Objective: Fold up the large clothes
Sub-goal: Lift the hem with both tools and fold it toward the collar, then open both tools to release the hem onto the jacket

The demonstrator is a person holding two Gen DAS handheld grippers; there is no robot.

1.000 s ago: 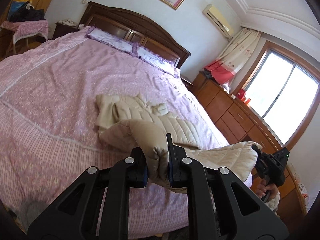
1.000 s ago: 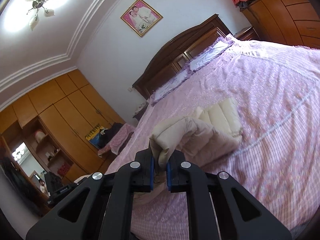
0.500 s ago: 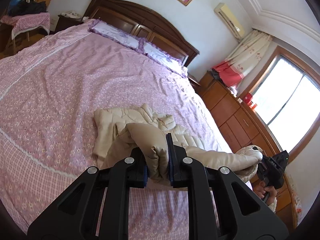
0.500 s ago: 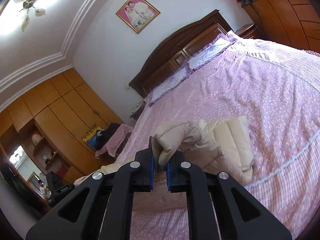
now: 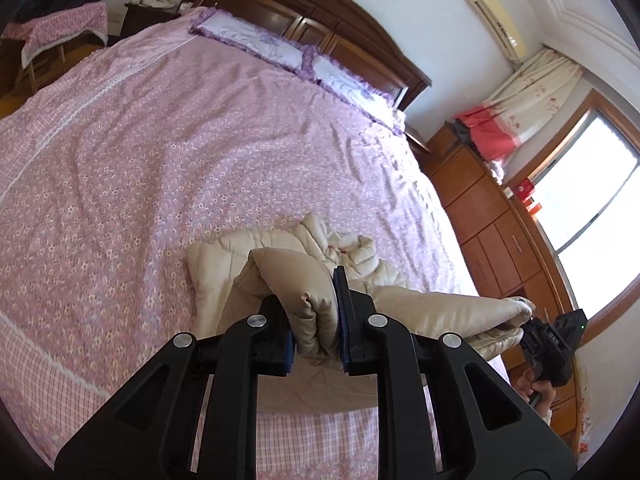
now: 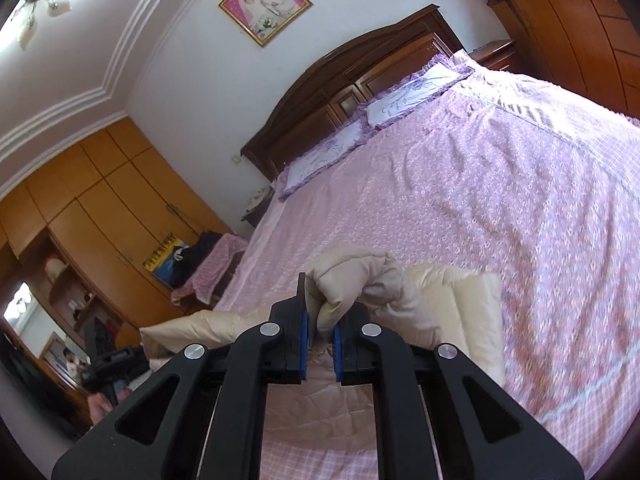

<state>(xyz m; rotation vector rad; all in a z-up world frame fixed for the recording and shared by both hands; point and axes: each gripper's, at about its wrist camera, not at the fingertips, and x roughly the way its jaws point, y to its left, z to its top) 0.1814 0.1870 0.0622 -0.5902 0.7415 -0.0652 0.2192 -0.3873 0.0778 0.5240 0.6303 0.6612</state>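
Here, the left tool (image 5: 314,320) is clamped on a thick fold of the cream quilted jacket (image 5: 280,248), padding bulging up between its blue-padded fingers (image 5: 340,320). From that grip the hem edge stretches taut to the right, across to the right tool (image 5: 532,322), which is likewise pinched on a bunched fold of the same jacket (seen closely in the right wrist view, right tool (image 6: 320,332), fabric squeezed between the pads). The stretched edge is lifted off the bed; the rest of the jacket lies on the pink floral bedspread (image 5: 160,160) near the foot edge of the bed, collar end pointing toward the headboard (image 5: 320,32), one folded quilted panel (image 6: 456,304) lying flat on the side toward the dressers.

Two lilac-frilled pillows (image 5: 288,52) sit at the head edge, against the dark wood headboard. Beyond the bed's right edge: wooden dressers (image 5: 492,232) under a window (image 5: 592,184), with curtains (image 5: 528,92). Left of the bed, a cloth-covered side stand (image 5: 60,28) with dark clothing heaped on it; orange wardrobe (image 6: 100,208) behind. A framed portrait (image 6: 264,2) hangs above the headboard.
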